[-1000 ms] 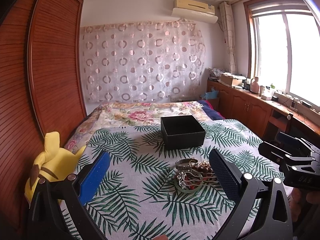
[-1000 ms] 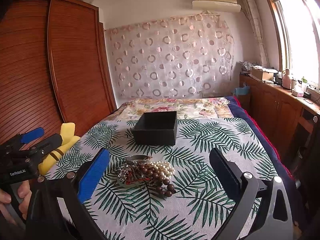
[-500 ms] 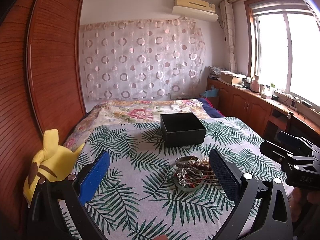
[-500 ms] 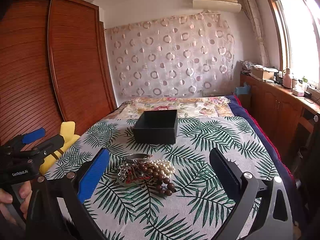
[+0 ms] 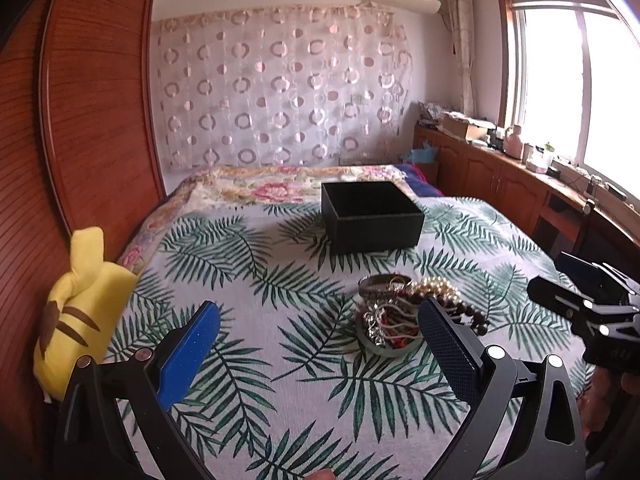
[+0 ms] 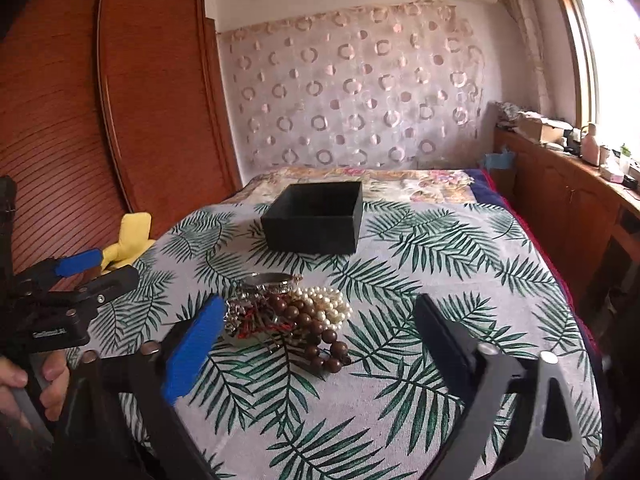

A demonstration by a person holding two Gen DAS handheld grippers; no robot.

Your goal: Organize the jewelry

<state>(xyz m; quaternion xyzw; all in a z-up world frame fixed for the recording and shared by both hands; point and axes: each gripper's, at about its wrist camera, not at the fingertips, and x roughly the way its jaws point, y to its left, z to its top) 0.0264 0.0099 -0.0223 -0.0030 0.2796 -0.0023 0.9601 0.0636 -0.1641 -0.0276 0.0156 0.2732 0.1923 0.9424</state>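
A tangled jewelry pile (image 6: 288, 312) of pearl strands, brown wooden beads and a silver bangle lies on the leaf-print bedspread (image 6: 420, 248), with the open black box (image 6: 316, 220) beyond it at 12 o'clock, seemingly empty. The left tool (image 5: 318, 344) is spread wide and holds nothing. The right tool (image 6: 320, 340), its jaws just narrowing slightly, is also released with nothing gripped, so sorting looks not yet begun

On the bed (image 6: 460, 272), the jewelry pile (image 6: 292, 316) lies just ahead of the right claw (image 6: 316, 328), toward its left finger; the box (image 6: 316, 220) sits behind the pile.
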